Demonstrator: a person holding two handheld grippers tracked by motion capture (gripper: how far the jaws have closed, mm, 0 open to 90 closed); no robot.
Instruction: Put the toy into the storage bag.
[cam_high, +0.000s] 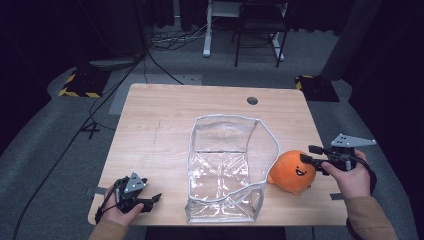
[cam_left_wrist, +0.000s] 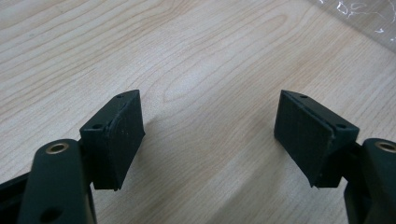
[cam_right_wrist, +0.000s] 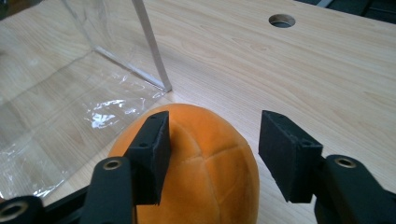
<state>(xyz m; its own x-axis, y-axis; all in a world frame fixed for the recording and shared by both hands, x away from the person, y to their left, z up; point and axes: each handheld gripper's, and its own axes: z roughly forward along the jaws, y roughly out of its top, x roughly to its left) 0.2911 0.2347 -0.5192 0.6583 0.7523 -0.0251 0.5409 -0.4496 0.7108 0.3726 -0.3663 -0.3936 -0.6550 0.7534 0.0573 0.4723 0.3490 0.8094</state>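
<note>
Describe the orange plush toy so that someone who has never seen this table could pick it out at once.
Start at the wooden table and find the clear plastic bag lying open at its middle. Just to the bag's right, near the front edge, sits the orange plush toy, with the right gripper open over it. It is the one round, bright orange thing there, with a small dark smiling face.

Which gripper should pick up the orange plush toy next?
Right. The right gripper hangs directly over the orange plush toy, jaws open on either side of its top. The left gripper rests open on the table, across the clear plastic bag from the toy.
</note>
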